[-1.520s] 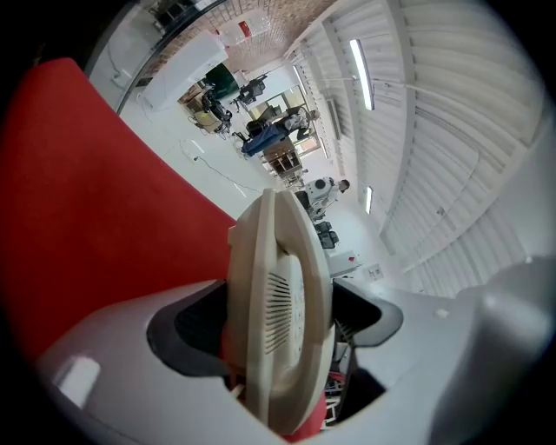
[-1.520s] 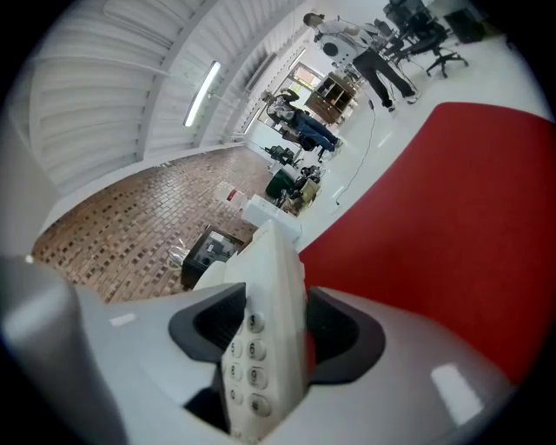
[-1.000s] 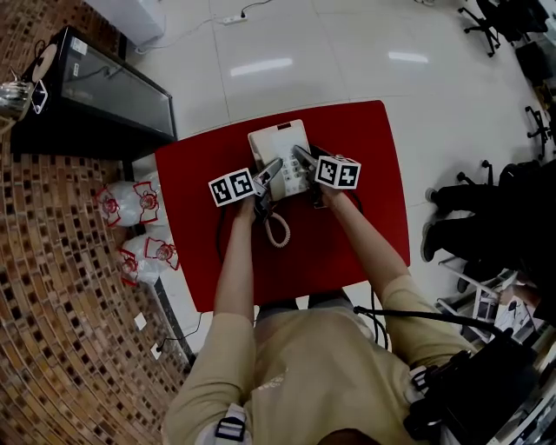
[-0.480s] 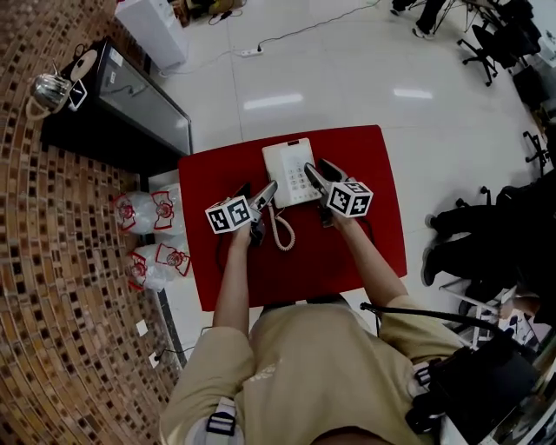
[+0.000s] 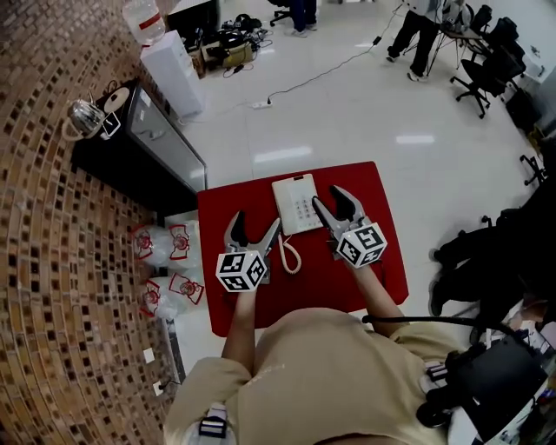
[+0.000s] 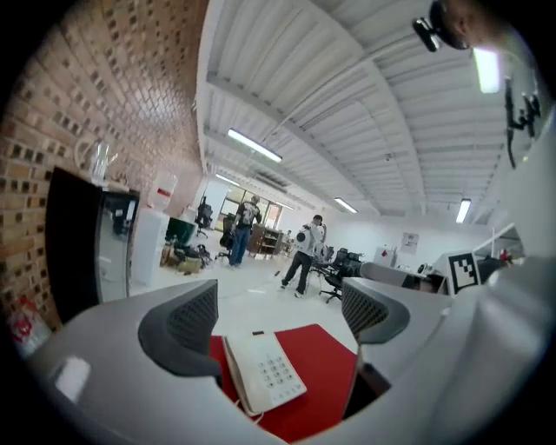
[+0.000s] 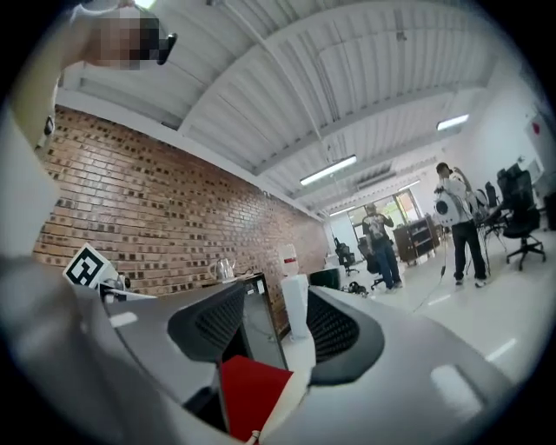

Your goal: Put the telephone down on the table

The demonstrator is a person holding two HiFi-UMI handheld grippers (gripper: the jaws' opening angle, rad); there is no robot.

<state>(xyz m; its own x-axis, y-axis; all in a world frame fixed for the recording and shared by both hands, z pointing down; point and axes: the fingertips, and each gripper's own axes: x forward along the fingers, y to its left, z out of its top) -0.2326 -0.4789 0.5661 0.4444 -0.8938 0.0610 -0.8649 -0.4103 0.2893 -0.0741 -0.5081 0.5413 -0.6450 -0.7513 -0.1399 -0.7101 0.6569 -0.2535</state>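
Observation:
The white telephone lies flat on the red table, handset on its cradle, coiled cord trailing toward me. My left gripper hovers open just left of the phone's near end, nothing between its jaws. On the phone's right, my right gripper is open and empty too. The left gripper view shows the telephone on the red table below the spread jaws of the left gripper. In the right gripper view the right gripper points at the brick wall, a corner of the red table beneath it.
A black glass-fronted cabinet with a kettle stands left of the table. Tied plastic bags lie on the floor beside it. A white water dispenser, office chairs and people are farther back.
Both grippers have drawn back from the telephone toward me and their jaws stand wider apart. The phone stays on the table. The head view has tilted up to show more of the room.

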